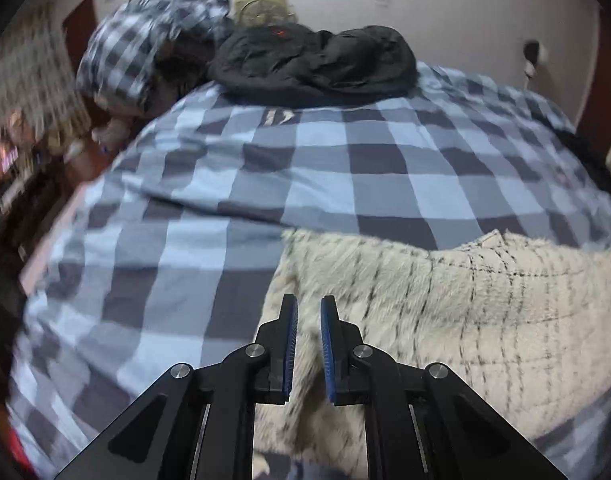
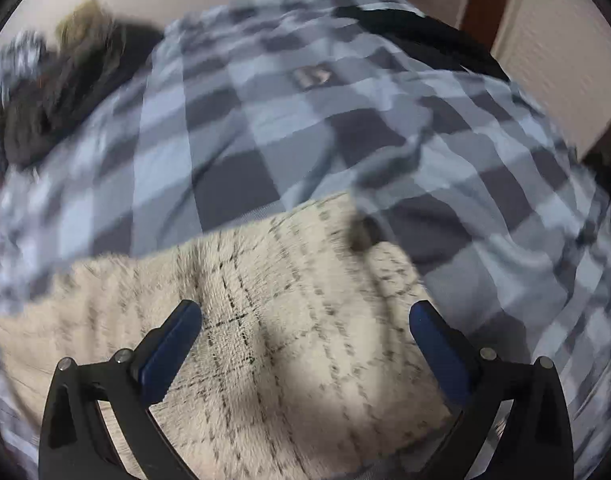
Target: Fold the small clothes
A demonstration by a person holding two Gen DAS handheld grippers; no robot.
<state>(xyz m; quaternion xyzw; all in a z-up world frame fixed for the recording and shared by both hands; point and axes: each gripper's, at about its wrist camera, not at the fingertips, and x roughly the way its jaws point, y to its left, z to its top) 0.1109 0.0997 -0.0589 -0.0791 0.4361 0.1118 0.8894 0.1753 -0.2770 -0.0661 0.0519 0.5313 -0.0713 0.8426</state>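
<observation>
Item 1: fuzzy cream garment point(image 2: 273, 344) w/ thin black grid lines, lying spread on bed near front edge, atop blue-grey checked duvet point(image 1: 305, 168). One edge folding up into raised ridge at far side in left wrist view. Both views blurred.

Item 2: left gripper point(image 1: 308, 332), black frame w/ blue pads point(image 1: 292, 344), hovering over garment's left part. Jaws standing narrow, close to parallel, slim gap showing betw. them. Nothing seen pinched; fabric showing only behind the gap.

Item 3: right gripper point(image 2: 305, 312), fingers point(image 2: 173, 344) splayed wide, sitting over garment's middle w/ cream cloth filling the space betw. them. Pads not pressing on cloth; shadow falling across pile below.

Item 4: black jacket point(image 1: 317, 60), heaped at far end of bed, resting on duvet.

Item 5: checked pillow point(image 1: 153, 44), same pattern, bunched at far left, just beside jacket.

Item 6: pale wall point(image 1: 445, 20) standing behind bed.
</observation>
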